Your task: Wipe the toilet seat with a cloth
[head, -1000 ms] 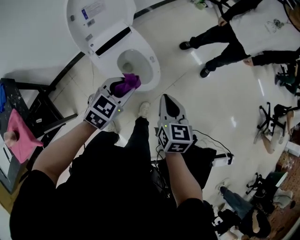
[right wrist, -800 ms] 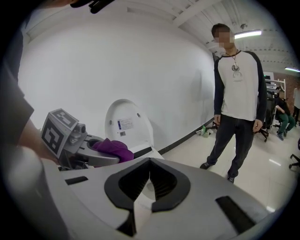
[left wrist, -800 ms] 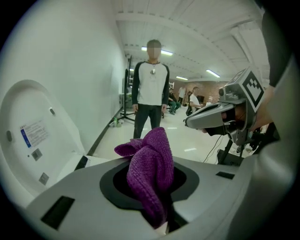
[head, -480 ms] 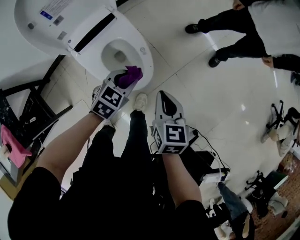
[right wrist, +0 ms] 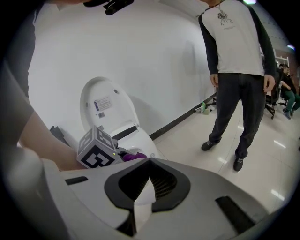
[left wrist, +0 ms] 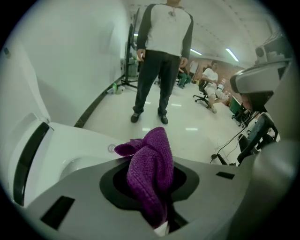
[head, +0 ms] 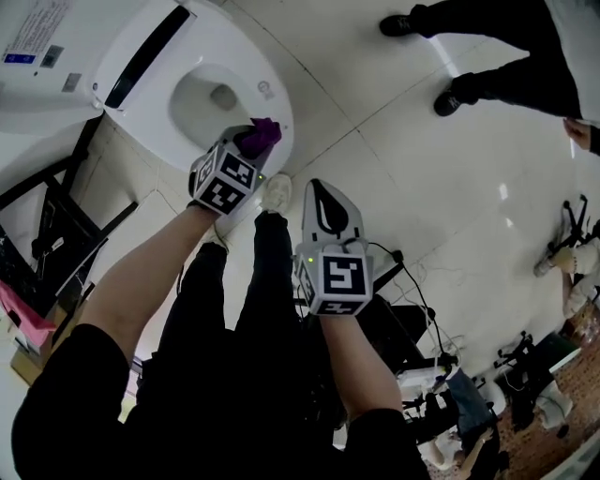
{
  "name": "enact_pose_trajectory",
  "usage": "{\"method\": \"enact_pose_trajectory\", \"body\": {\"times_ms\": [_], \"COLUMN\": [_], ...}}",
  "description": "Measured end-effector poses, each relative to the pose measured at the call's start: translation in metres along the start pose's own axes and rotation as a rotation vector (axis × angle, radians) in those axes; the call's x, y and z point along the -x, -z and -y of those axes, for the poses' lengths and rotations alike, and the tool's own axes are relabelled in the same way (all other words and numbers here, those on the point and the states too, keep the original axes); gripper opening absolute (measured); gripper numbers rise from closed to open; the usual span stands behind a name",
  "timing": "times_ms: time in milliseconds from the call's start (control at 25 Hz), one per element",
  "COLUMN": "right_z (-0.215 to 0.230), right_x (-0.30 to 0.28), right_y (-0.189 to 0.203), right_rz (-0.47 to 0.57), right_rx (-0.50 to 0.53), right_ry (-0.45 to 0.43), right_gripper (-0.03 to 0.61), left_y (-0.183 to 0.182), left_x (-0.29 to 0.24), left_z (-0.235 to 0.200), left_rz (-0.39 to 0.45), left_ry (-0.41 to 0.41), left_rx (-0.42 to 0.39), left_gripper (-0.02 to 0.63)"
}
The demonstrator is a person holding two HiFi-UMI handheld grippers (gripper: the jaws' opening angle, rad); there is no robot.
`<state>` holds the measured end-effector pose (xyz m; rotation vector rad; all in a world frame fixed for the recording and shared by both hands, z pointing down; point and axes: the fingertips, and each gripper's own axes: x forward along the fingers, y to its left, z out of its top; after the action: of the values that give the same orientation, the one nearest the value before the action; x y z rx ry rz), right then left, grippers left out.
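A white toilet (head: 246, 84) with its lid raised stands at the top left of the head view; its seat (left wrist: 70, 150) shows in the left gripper view. My left gripper (head: 251, 148) is shut on a purple knitted cloth (head: 262, 137) (left wrist: 151, 176), held at the near rim of the seat. The cloth bulges out above the jaws. My right gripper (head: 330, 208) hangs lower, over the floor, shut with nothing in it. In the right gripper view the left gripper's marker cube (right wrist: 97, 149) and the cloth (right wrist: 135, 155) sit in front of the toilet lid (right wrist: 107, 104).
A person in a white top and dark trousers (right wrist: 239, 75) stands on the tiled floor right of the toilet; their shoes (head: 403, 22) show in the head view. A black rack (head: 52, 234) stands left. My own legs and shoe (head: 275, 192) are below the grippers. Cables and chairs lie at right.
The view has shifted, so the toilet sits further up and left. The left gripper with the cloth has kept to the seat's near rim; the right gripper stays shut and empty.
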<state>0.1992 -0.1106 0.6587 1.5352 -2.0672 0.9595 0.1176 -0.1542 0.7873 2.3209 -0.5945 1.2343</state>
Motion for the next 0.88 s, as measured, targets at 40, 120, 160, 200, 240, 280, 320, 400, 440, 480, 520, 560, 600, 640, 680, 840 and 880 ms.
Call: {"method": "enact_pose_trajectory", "body": {"times_ms": [40,120,160,200,240,280,320,400,440,480,520,560,600,640,680,840,880], "right_z": [0.003,0.008,0.011,0.015,0.019,0.022,0.025,0.03,0.034,0.038,0.041,0.042,0.043,0.043,0.045,0.049,0.049], "right_x": [-0.004,-0.012,-0.016,-0.019,-0.022,-0.025,-0.029,-0.036,-0.04,-0.043,-0.046,-0.048,-0.05,-0.052,-0.053,-0.054,-0.053], "right_y": [0.003,0.005,0.006,0.008,0.011,0.013,0.013,0.014,0.015,0.017,0.019,0.02,0.021,0.021,0.022,0.023,0.024], "right_rz": [-0.006,-0.013,-0.016,-0.021,-0.026,-0.028,-0.028,-0.026,-0.023,-0.024,-0.031,-0.04,-0.046,-0.051,-0.055,-0.043,-0.043], "right_rx": [-0.009,-0.022,-0.026,-0.027,-0.028,-0.031,-0.033,-0.038,-0.037,-0.037,-0.039,-0.043,-0.049,-0.053,-0.055,-0.062,-0.064], "right_ry": [-0.002,-0.009,-0.011,-0.009,-0.005,-0.002,-0.003,-0.009,-0.009,-0.006,-0.002,-0.001,-0.004,-0.007,-0.007,0.0,0.0], "right_gripper": [0.017,0.017,0.017,0.017,0.017,0.017,0.017,0.017,0.017,0.017,0.017,0.017,0.017,0.017,0.017,0.017,0.017], "left_y": [0.004,0.011,0.014,0.018,0.021,0.024,0.026,0.03,0.032,0.034,0.035,0.035,0.034,0.034,0.033,0.03,0.029], "left_x": [-0.009,-0.027,-0.035,-0.042,-0.049,-0.055,-0.06,-0.07,-0.074,-0.079,-0.082,-0.085,-0.087,-0.088,-0.089,-0.092,-0.094], "left_z": [-0.002,-0.006,-0.008,-0.01,-0.01,-0.01,-0.01,-0.011,-0.011,-0.011,-0.011,-0.012,-0.012,-0.012,-0.011,-0.008,-0.006], "left_rz": [-0.013,-0.04,-0.054,-0.067,-0.078,-0.086,-0.091,-0.102,-0.109,-0.115,-0.12,-0.122,-0.122,-0.122,-0.123,-0.131,-0.133], "left_ry": [0.001,0.0,-0.001,0.0,0.003,0.008,0.013,0.018,0.02,0.021,0.022,0.022,0.024,0.027,0.032,0.072,0.081], "left_rx": [0.004,0.005,0.004,0.002,0.002,0.002,0.003,0.003,0.002,-0.001,-0.004,-0.008,-0.012,-0.016,-0.016,-0.004,-0.009], "left_gripper": [0.095,0.095,0.095,0.095,0.095,0.095,0.095,0.095,0.095,0.095,0.095,0.095,0.095,0.095,0.094,0.092,0.094]}}
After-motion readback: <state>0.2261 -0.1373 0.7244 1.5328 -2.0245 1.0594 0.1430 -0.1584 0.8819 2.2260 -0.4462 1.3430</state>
